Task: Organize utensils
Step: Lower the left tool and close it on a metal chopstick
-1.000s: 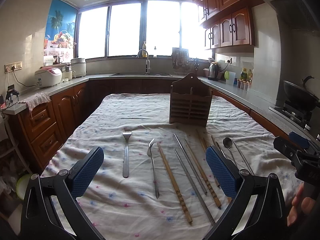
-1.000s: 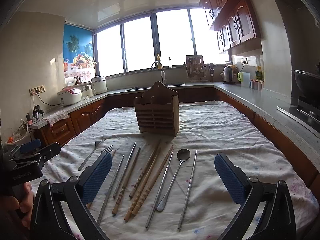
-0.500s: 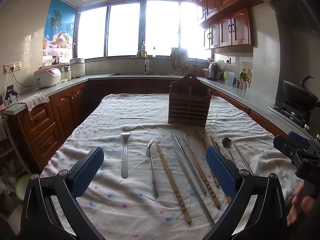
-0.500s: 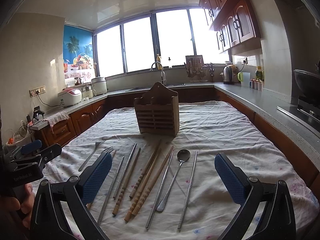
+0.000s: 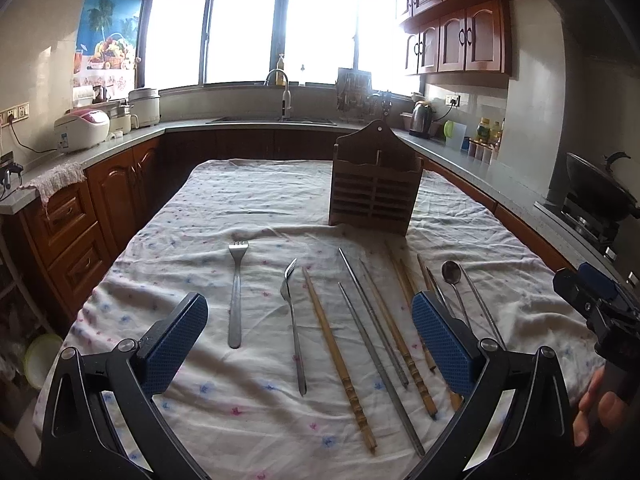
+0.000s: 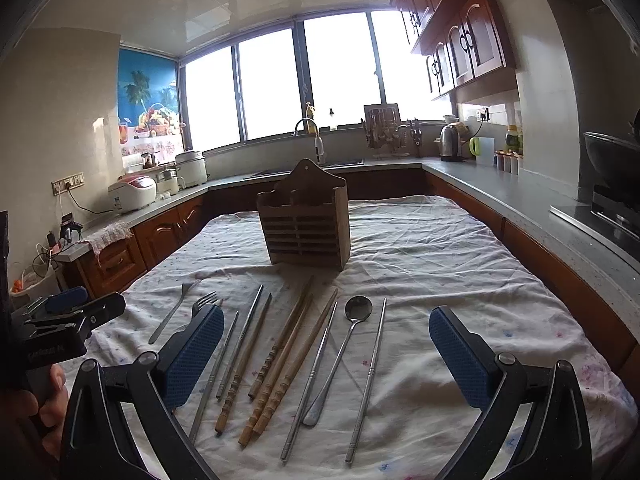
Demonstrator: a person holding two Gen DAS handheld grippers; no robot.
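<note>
Chopsticks point(image 5: 404, 280) partly hide behind the left gripper's point(image 5: 308, 344) pad. Both it and the right gripper point(image 6: 326, 356) hover spread wide, empty, above the table.

A white rice cooker point(image 5: 82, 130) with a pink lid sits on the grey counter point(image 5: 460, 156) at the left of the frame, a taller white cooker point(image 5: 145, 107) just beyond it. At the upper centre, a curved tap point(image 5: 282, 90) stands below the bright windows point(image 5: 276, 28). A steel kettle point(image 6: 450, 142) stands at the right end of the back counter, red-brown cabinets point(image 6: 464, 40) above it. A fruit poster point(image 6: 146, 102) hangs at the upper left. A dark wok point(image 5: 600, 186) rests on the stove at the right edge.
</note>
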